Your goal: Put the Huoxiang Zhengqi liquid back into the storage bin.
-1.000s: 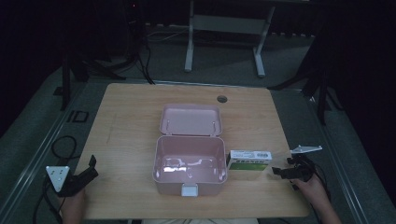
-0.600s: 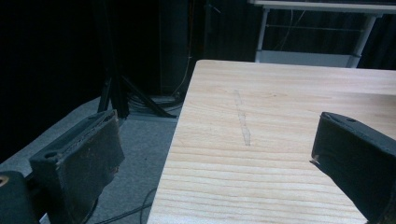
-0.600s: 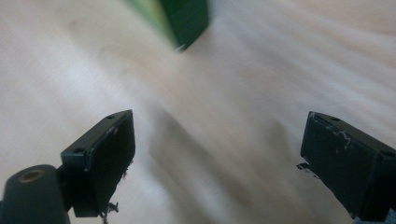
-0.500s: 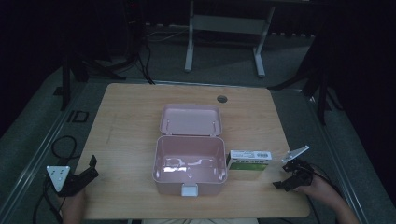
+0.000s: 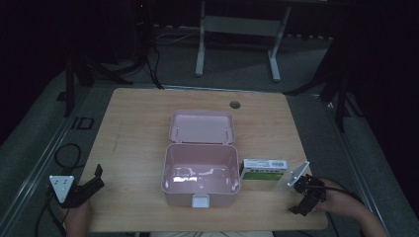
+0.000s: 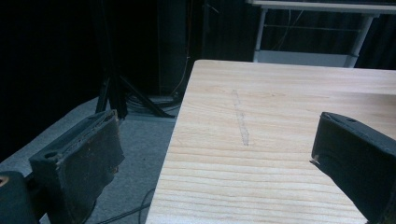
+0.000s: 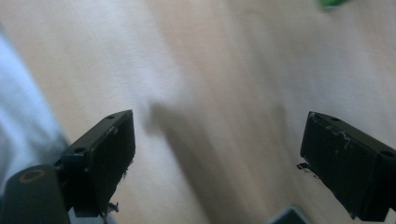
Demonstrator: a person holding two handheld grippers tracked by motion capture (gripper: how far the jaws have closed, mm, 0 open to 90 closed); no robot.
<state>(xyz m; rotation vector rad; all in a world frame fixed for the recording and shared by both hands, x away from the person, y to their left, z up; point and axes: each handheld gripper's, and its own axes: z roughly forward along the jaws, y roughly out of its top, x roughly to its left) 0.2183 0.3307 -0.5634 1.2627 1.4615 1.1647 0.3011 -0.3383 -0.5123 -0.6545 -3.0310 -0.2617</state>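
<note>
A pink lidded box (image 5: 201, 177) stands open in the middle of the wooden table (image 5: 138, 133), its lid (image 5: 201, 126) lying back flat. A white and green carton (image 5: 263, 169) lies just right of the box. My right gripper (image 5: 302, 200) hovers at the front right corner, tilted down toward the tabletop, jaws apart with nothing between them (image 7: 217, 163). A green corner of the carton (image 7: 332, 3) shows at the top of the blurred right gripper view. My left gripper (image 5: 94, 178) rests at the front left edge, open and empty (image 6: 215, 154).
A cable hole (image 5: 234, 104) sits near the table's far edge. Beyond the table stand a white frame (image 5: 237, 34) and dark tripod legs (image 5: 148, 54). Cables (image 5: 66, 155) trail on the grey floor at the left. The left edge of the table (image 6: 175, 135) runs between my left jaws.
My right gripper has moved toward the front edge and tipped downward, away from the carton. The left gripper has stayed in place.
</note>
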